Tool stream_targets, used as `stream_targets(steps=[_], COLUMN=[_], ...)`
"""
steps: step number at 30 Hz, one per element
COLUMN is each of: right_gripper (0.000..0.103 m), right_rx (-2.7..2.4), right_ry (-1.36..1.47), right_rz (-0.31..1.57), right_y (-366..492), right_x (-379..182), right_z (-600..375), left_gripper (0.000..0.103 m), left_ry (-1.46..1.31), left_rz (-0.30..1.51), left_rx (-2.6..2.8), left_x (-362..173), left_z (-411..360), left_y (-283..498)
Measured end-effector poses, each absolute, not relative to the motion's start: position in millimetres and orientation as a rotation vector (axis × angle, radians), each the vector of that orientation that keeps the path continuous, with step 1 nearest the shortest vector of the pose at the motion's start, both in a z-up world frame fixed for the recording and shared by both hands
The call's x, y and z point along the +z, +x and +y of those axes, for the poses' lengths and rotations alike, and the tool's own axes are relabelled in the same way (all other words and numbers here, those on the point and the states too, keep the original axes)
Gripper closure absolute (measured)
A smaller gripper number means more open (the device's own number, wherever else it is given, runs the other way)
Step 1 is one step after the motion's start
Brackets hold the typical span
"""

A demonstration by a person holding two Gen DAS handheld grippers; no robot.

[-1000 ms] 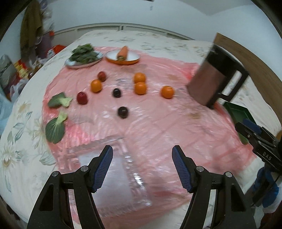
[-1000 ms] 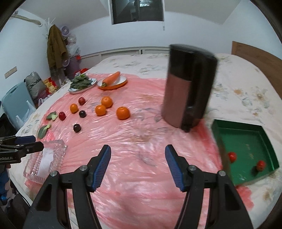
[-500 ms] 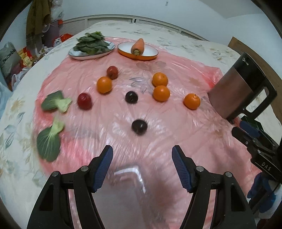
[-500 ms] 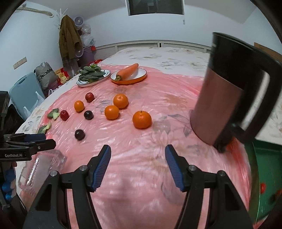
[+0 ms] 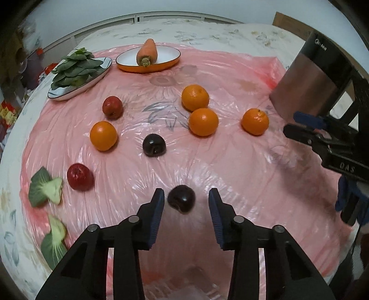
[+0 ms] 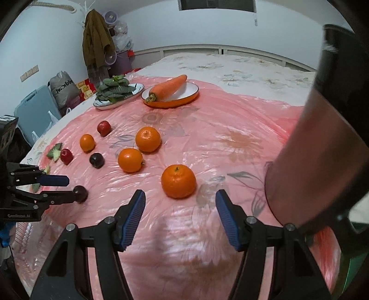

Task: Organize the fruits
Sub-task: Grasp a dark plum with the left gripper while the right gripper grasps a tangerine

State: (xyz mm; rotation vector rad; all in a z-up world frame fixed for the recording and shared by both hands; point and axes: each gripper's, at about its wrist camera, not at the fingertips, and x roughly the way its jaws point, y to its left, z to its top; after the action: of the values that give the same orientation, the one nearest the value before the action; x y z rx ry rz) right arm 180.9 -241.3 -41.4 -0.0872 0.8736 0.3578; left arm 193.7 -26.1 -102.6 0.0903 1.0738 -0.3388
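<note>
Bed's covered in a pink plastic sheet. Right hand-held gripper hangs open just short of the nearest orange. Left hand-held gripper has just been closing around the near dark plum, pads not touching yet, so I'd center it before squeezing or it'll roll.

A home bedroom is showing here: a bed with a floral sheet is lying under pink plastic, a coat is hanging at ten o'clock, and bags and a small fan are crowding that corner.
</note>
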Motion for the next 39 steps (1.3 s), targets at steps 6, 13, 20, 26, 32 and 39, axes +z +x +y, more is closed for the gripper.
stream_targets(steps=[6,13,20,26,32,39], right_gripper=[0.015,0.015,0.015,0.053,0.054,0.054], right_rx=[0.385,0.374,0.386,0.399,0.415,0.387], right_ry=[-0.111,-0.138,-0.148,-0.126,-0.055,-0.035], right_rz=[0.898,0.950,0.980,1.007,1.005,0.974], right_y=[202.7,220.8,228.4,232.0,233.2,225.5], right_x=[-53.2,-69.6,-82.8,-91.8,-89.9,-75.2], right_z=[-228.3,-220.5,-215.5,-218.4,-229.4,-238.6], left_gripper=[0.074,0.076,0.078,0.079,0.079,0.079], left_ry=[0.116,0.133,0.156,0.177,0.166,0.153], left_rz=[1.084,1.096,1.104,1.091,1.072,1.055], left_rx=[-0.353,-0.374,-0.362,-0.362,-0.364,-0.361], left_x=[-111.5,-120.0,-129.4,-131.1,-125.7,-114.1], left_z=[-25.0,-28.0,-32.7,-35.7,-33.9,-35.1], left_y=[198.0,200.6,203.7,203.8,199.9,197.5])
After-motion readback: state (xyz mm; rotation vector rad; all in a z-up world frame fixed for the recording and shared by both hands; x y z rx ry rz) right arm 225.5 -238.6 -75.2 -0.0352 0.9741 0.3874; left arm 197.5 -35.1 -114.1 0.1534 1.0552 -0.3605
